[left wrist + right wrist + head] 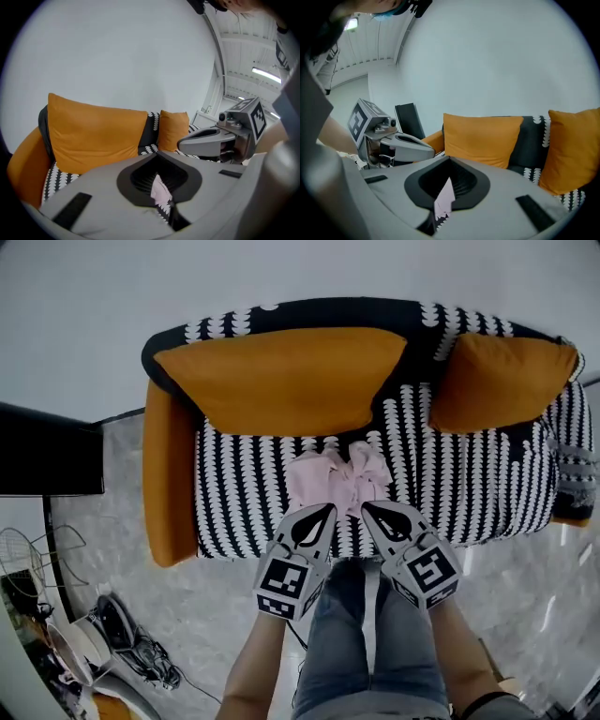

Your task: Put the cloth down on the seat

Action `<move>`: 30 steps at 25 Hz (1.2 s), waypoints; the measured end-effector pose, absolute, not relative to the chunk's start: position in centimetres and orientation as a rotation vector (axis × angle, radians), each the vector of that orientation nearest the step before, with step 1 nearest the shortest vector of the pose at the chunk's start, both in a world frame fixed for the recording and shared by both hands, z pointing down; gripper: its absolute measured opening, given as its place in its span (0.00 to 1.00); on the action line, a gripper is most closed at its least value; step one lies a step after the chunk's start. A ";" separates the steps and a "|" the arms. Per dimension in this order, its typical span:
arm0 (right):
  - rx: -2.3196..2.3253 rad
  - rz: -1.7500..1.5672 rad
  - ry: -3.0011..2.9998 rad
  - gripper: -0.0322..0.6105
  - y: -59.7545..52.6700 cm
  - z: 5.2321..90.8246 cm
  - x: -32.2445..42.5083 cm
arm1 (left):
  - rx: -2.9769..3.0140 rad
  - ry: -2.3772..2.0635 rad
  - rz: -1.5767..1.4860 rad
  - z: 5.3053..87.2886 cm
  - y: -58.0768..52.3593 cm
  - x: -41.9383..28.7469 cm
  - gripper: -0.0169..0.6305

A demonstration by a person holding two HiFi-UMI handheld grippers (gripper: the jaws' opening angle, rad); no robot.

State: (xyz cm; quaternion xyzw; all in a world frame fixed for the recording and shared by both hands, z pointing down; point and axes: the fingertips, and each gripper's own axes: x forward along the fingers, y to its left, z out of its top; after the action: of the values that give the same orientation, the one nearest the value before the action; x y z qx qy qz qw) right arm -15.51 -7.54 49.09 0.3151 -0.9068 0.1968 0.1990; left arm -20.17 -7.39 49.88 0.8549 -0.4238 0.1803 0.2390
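A crumpled pink cloth point(337, 474) lies on the black-and-white patterned sofa seat point(239, 498), near its front edge. My left gripper point(329, 508) and right gripper point(365, 507) sit side by side, with their tips on the cloth's near edge. Both are shut, and each has a strip of the pink cloth between its jaws. In the left gripper view the cloth point(161, 191) shows in the slit of the jaws, with the right gripper point(183, 143) alongside. The right gripper view shows the cloth point(445, 197) the same way, with the left gripper point(429, 151) beside it.
Two orange cushions point(281, 381) point(497, 381) lean on the sofa back, and an orange armrest point(167, 484) closes the left end. A black cabinet point(47, 451) and floor clutter point(103, 643) sit at the left. The person's jeans-clad legs point(375, 643) stand before the sofa.
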 end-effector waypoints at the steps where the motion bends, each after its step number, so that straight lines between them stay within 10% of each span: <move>1: 0.882 0.548 -2.543 0.04 -7.5 48.3 -15.5 | 2.358 -1.152 0.493 49.1 -7.4 -19.9 0.06; 30: 0.930 0.302 -2.804 0.04 -6.7 25.4 -15.9 | 2.628 -1.212 0.204 26.7 -7.1 -18.2 0.06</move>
State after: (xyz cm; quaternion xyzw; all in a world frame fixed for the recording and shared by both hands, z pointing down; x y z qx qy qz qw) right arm -15.95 -6.74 25.42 0.3120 -0.9408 0.1013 0.0859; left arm -18.19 -7.08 26.66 0.8993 -0.4146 0.0697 0.1201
